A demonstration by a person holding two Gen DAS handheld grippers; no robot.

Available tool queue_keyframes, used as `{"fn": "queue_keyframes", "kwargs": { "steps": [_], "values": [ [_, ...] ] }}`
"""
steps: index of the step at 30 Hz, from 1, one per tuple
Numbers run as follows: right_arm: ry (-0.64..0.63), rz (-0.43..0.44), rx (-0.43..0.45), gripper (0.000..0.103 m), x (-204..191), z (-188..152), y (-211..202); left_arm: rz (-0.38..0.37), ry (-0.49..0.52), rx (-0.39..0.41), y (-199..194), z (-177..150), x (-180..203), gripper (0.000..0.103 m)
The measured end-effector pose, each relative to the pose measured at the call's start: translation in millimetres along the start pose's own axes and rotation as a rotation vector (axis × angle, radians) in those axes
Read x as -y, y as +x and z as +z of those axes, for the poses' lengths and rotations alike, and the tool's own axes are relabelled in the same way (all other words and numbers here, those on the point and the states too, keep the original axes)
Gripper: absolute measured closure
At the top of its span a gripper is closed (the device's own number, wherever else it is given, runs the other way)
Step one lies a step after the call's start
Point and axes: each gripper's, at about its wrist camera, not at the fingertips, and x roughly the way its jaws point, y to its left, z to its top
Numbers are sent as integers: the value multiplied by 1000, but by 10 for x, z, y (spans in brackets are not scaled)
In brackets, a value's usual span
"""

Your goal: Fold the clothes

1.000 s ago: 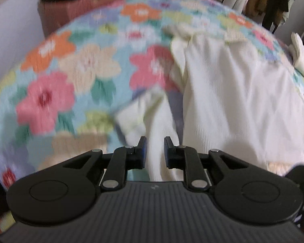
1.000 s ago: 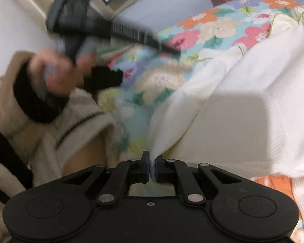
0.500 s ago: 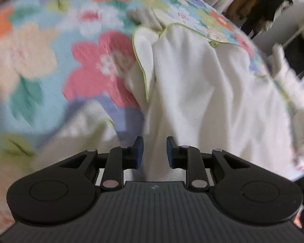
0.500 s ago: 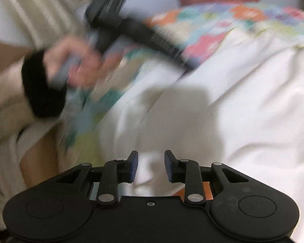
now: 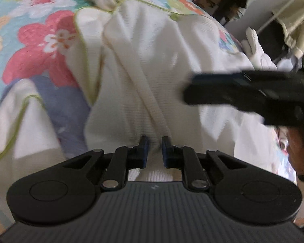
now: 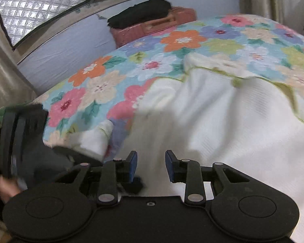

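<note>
1. Closing my left claw (image 5: pixel 154 149) on a ridge of the cream ribbed-knit garment (image 5: pixel 156 64), spread on the flowered bedspread (image 5: pixel 40 40), to lift it for folding
2. My right claw (image 6: pixel 151 167) is opening above the cloth, gripping nothing

You have a bed covered by a flowered quilt (image 6: pixel 182 40) in pink, orange and pale blue. Spread directly on it lies a cream ribbed garment (image 5: pixel 162 64) with thin green edging (rumpled, one sleeve lying off to its side), covering the near part
</note>
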Motion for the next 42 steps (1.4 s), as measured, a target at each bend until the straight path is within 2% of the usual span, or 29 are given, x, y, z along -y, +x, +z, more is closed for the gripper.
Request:
{"fn": "queue_keyframes", "kwargs": {
  "steps": [1, 2, 8, 9, 10, 11, 14, 16, 18, 20, 23, 24, 25, 26, 28, 31, 33, 35, 37, 38, 40, 42],
  "values": [
    [-5, 1, -9, 56, 9, 51, 30, -2, 17, 2, 7, -7, 30, 91],
    [-11, -6, -20, 52, -24, 92, 97, 0, 30, 1, -4, -2, 47, 91],
    [-33, -73, -84, 51, -34, 61, 344, 9, 65, 10, -143, 100, -8, 91],
    [-43, -79, -90, 60, -24, 35, 367, 13, 64, 17, -180, 130, -30, 91],
    [-66, -91, -95, 95, -23, 5, 385, 17, 67, 32, -232, 153, -50, 91],
    [-88, -104, -86, 101, -18, -18, 370, 32, 78, 66, -325, 174, -75, 91],
    [-88, -124, -16, 102, 53, -44, 213, 86, 120, 173, -593, 242, -144, 86],
    [-97, -163, -6, 102, 96, -52, 116, 132, 136, 214, -676, 316, -207, 86],
    [-107, -200, 0, 102, 138, -77, 37, 130, 85, 225, -683, 407, -356, 86],
    [-99, -217, 2, 102, 197, -100, -8, 124, 21, 194, -567, 500, -470, 86],
    [-60, -221, 4, 102, 304, -146, -5, 190, 59, 155, -374, 552, -390, 86],
    [-50, -223, 1, 103, 331, -164, 13, 194, 87, 155, -343, 530, -331, 83],
    [-46, -229, -3, 103, 351, -188, 36, 191, 117, 150, -320, 511, -294, 74],
    [-45, -237, -7, 103, 368, -217, 55, 195, 140, 139, -299, 498, -266, 59],
    [-38, -244, -14, 103, 400, -261, 80, 200, 173, 119, -243, 469, -227, 48],
    [-41, -250, -22, 103, 433, -283, 85, 167, 162, 91, -169, 462, -284, 45],
    [-43, -248, -27, 103, 445, -283, 83, 181, 143, 92, -68, 458, -322, 42],
    [-34, -242, -27, 103, 456, -281, 89, 195, 135, 103, 23, 438, -375, 35],
    [-16, -227, -18, 103, 464, -280, 82, 202, 141, 116, 82, 401, -410, 41],
    [-6, -218, -11, 103, 466, -281, 76, 209, 153, 131, 90, 403, -396, 64],
    [25, -167, 17, 98, 465, -271, 29, 191, 150, 120, 102, 449, -355, 95],
    [86, -55, 67, 87, 442, -239, -59, 209, 117, 148, 49, 490, -272, 96]
  ]
}}
